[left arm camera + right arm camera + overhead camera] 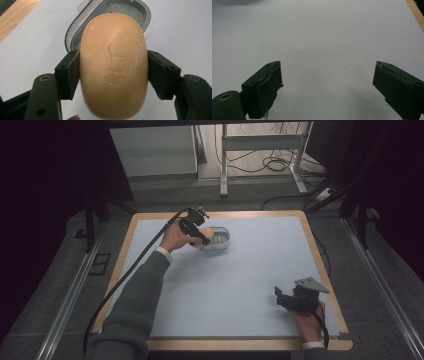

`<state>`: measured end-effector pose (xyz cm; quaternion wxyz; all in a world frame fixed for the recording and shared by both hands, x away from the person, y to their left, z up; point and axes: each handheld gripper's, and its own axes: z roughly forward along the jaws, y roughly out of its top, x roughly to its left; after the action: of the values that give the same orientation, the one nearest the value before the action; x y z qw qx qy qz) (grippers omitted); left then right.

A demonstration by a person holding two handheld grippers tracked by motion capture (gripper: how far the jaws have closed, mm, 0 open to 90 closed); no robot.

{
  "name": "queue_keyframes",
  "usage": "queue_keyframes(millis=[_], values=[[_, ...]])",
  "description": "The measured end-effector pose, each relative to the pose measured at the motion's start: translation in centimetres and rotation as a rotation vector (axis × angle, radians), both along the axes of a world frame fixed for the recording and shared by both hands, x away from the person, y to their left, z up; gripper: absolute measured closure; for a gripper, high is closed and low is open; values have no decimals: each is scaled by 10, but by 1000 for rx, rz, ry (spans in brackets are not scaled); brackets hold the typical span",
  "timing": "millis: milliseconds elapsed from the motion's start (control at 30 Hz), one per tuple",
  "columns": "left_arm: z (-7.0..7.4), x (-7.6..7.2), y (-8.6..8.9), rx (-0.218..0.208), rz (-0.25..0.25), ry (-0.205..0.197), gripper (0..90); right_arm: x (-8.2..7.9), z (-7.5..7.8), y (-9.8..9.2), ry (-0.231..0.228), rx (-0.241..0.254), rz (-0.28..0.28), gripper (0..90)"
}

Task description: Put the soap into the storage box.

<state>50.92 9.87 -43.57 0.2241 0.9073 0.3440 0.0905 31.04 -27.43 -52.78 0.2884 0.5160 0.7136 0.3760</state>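
Observation:
A tan oval bar of soap (113, 67) with stamped characters is clamped between the two black pads of my left gripper (113, 75). In the high view the left gripper (204, 238) holds the soap (206, 234) at the left end of a grey oval soap dish (222, 240) lying toward the back of the table. The dish (140, 12) is right behind the soap in the left gripper view. My right gripper (281, 296) rests near the front right corner, and in its own view the right gripper (327, 87) stands open over bare mat.
A pale blue mat (240, 280) covers the wooden table (320, 265). The left gripper's black cable (125, 275) trails off the left front edge. Beyond the table stand a metal frame and loose cables on the floor (270, 165).

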Motion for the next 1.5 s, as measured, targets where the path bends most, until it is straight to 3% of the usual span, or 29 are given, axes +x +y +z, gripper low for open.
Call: queue_keyframes(millis=[233, 767, 1267, 1400, 1500], values=[[-4, 5, -6, -19, -17, -3, 325, 0, 0, 0, 4, 2, -2, 87], [-7, 24, -19, 28, -35, -11, 325, 0, 0, 0, 7, 4, -1, 87], [-21, 37, -35, 16, -50, 16, 323, 1, 0, -1, 10, 9, -2, 87], [-22, 37, -35, 23, -61, 13, 319, 1, 0, -1, 10, 9, -3, 86], [-18, 34, -35, -6, -68, -5, 298, 1, 0, -1, 10, 8, -3, 86]])
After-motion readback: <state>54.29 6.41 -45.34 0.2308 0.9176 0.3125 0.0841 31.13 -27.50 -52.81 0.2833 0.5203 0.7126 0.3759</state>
